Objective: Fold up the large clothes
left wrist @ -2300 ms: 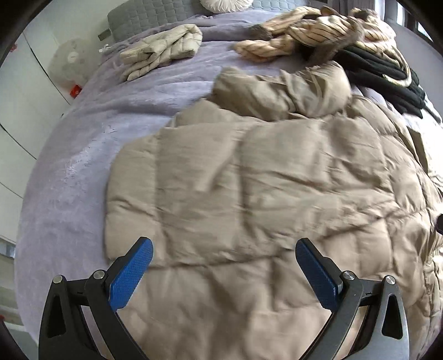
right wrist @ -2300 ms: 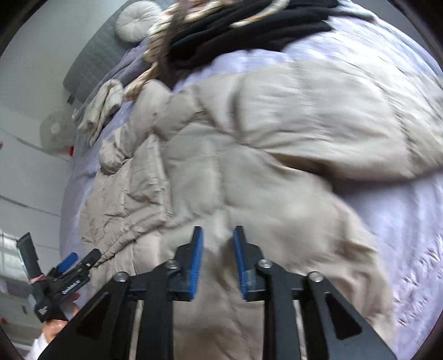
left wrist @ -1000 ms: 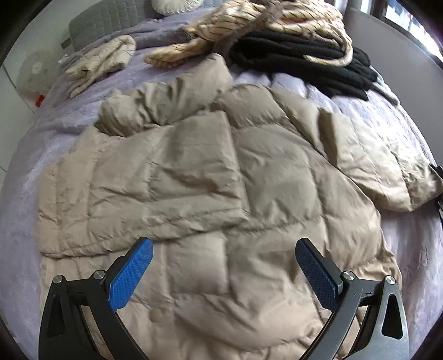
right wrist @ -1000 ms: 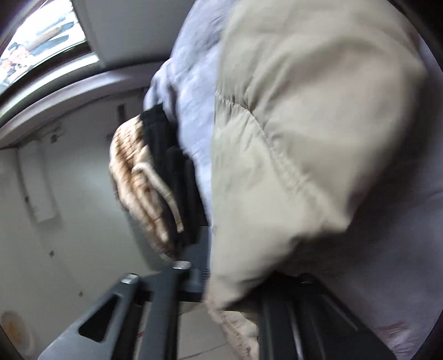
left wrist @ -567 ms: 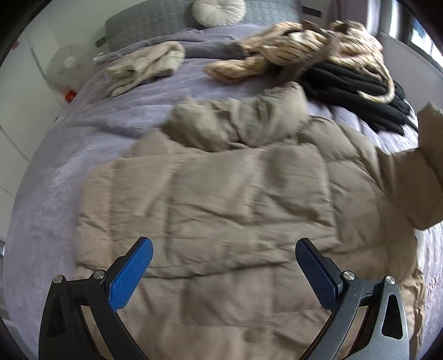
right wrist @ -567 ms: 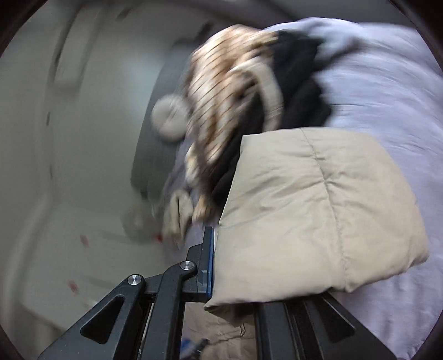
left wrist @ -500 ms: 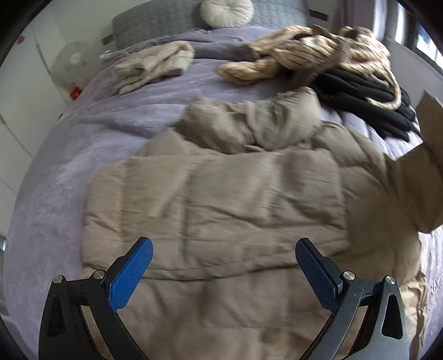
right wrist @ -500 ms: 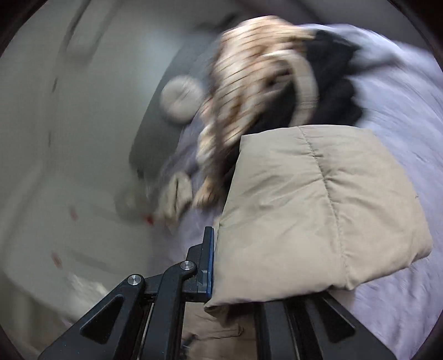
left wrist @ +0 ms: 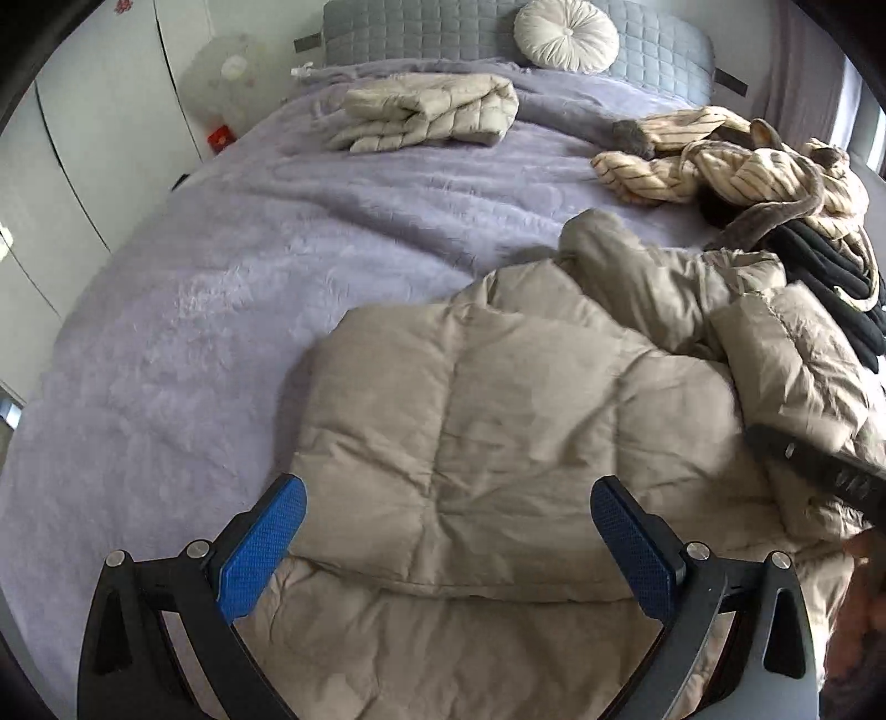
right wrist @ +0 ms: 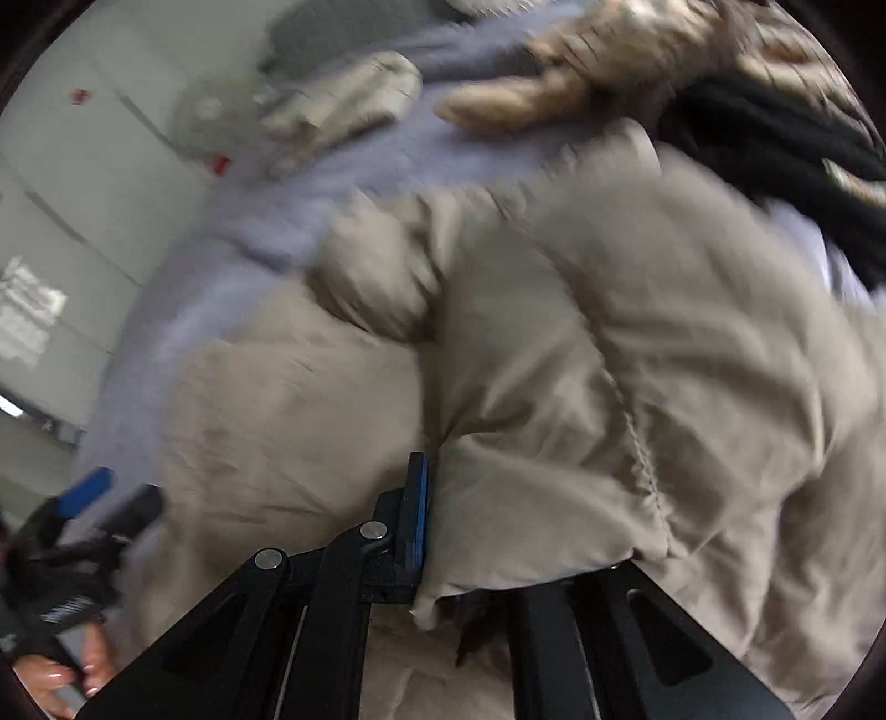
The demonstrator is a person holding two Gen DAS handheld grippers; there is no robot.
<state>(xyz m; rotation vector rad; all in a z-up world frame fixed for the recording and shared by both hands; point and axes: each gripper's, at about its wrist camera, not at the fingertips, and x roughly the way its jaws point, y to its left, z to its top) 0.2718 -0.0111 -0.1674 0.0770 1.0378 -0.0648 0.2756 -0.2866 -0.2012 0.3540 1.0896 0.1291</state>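
Bed: a wide bed under a fuzzy lavender-grey blanket [left wrist: 232, 266], with a quilted grey headboard [left wrist: 443, 27] at the far end; all the clothes lie on it.
Coat: a big beige quilted puffer coat [left wrist: 470, 443] spread across the near half of the bed, one padded panel laid flat over its middle, its hood bunched at the far side.
Sleeve: the coat's beige padded sleeve [right wrist: 637, 415] is lifted up over the coat's right side, its cuff end pinched in the right tongs.
Black pile: a heap of black garments [left wrist: 819, 271] at the bed's right edge, just beyond the coat.
Striped piece: a cream fleece garment with thin dark stripes [left wrist: 736, 166] draped on top of the black heap.
Folded jacket: a cream quilted jacket [left wrist: 432, 111], already folded, near the headboard and well apart from the coat.
Cushion: a round white pleated cushion [left wrist: 565, 33] leaning on the headboard.
Left tongs: black frame, blue pads, the left tongs [left wrist: 443, 543] spread wide over the coat's near part, with nothing between them.
Right tongs: the right tongs [right wrist: 443, 543] clamped tight on the sleeve's cuff; only one blue pad shows, the other is covered by fabric.
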